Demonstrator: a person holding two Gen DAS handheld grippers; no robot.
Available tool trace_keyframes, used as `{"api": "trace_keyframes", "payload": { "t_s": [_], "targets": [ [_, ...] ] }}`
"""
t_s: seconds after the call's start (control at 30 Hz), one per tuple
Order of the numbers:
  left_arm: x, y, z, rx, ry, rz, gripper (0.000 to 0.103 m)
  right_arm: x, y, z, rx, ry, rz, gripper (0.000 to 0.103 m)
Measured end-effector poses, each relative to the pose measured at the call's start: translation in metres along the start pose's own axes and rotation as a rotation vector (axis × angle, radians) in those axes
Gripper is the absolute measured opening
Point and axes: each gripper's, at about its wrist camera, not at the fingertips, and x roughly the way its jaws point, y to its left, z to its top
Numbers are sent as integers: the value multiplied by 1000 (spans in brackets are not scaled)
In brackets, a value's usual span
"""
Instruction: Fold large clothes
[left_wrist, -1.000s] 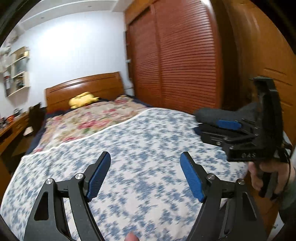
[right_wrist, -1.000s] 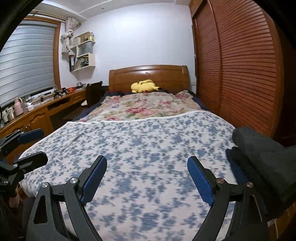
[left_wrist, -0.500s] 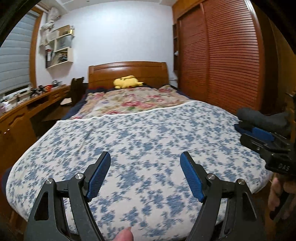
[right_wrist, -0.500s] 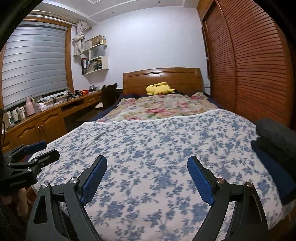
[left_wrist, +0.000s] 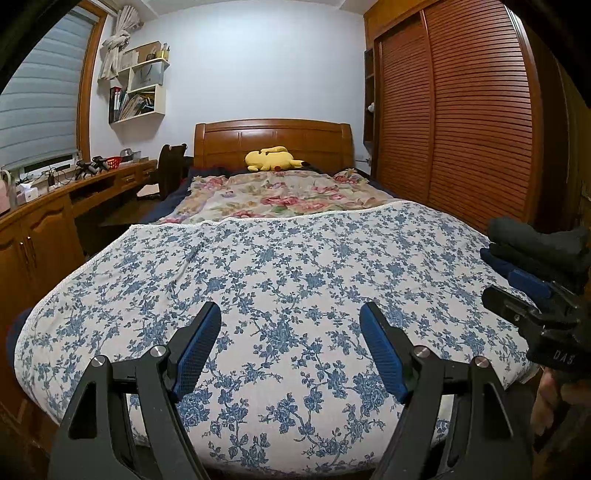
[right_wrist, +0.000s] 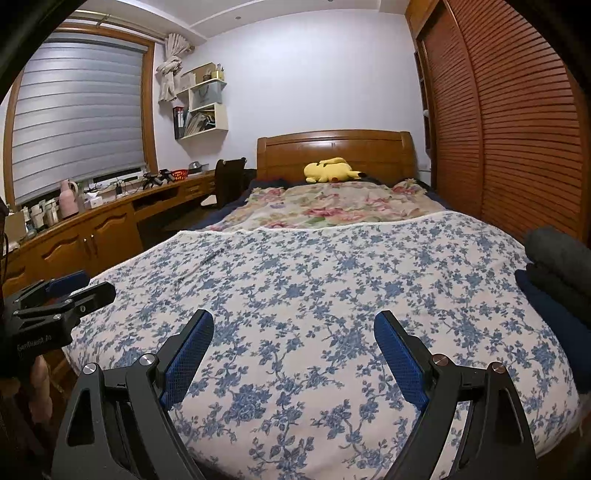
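Observation:
A stack of folded dark clothes (left_wrist: 532, 243), grey on top of navy, lies at the right edge of the bed; it also shows in the right wrist view (right_wrist: 557, 273). My left gripper (left_wrist: 290, 321) is open and empty above the foot of the bed. My right gripper (right_wrist: 293, 328) is open and empty, also above the foot of the bed. The right gripper shows at the right edge of the left wrist view (left_wrist: 532, 306), in front of the stack. The left gripper shows at the left edge of the right wrist view (right_wrist: 70, 291).
The bed has a blue-flowered white cover (left_wrist: 288, 266) and a pink floral quilt (left_wrist: 280, 195) behind it. A yellow plush toy (left_wrist: 273, 158) lies by the wooden headboard. A louvred wardrobe (left_wrist: 461, 110) lines the right. A wooden desk (right_wrist: 92, 221) and chair stand left.
Both grippers have swung left and drawn back from the bed's right side toward its foot. The clothes stack has slid toward the right edge of both views. Both stay open.

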Motion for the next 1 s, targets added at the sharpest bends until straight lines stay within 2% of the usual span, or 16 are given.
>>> {"api": "trace_keyframes", "payload": {
  "t_s": [0.4,1.0],
  "targets": [
    [0,1,-2,-3,-4,4,78,16,-2,-3,9,-5,-5,89],
    [0,1,-3,-11,-9,9,78,16,1,-3,16,-14,-6,89]
  ]
}}
